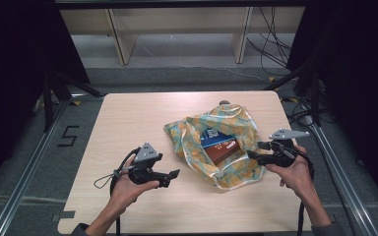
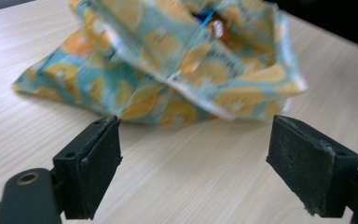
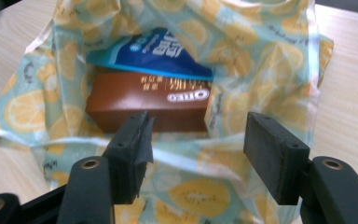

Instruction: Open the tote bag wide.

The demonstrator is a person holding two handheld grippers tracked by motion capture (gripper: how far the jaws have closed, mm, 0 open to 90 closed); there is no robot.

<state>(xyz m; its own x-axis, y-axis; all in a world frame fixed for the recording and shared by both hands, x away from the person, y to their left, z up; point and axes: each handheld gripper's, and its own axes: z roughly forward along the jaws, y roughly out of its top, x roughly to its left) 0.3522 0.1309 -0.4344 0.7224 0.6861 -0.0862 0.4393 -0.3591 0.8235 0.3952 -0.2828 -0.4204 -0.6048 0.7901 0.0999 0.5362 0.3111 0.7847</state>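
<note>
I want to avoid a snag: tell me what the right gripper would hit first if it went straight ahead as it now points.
Probably the near edge of the lemon-print bag, lying just past the right gripper with its jaws open. Behind it sits the brown Oreo box; depth is uncertain.

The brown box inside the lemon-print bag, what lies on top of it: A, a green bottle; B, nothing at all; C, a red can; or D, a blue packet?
D: in the right gripper view a blue packet overlaps the far edge of the brown box inside the open lemon-print bag, and the high view shows the blue packet behind the box too.
</note>
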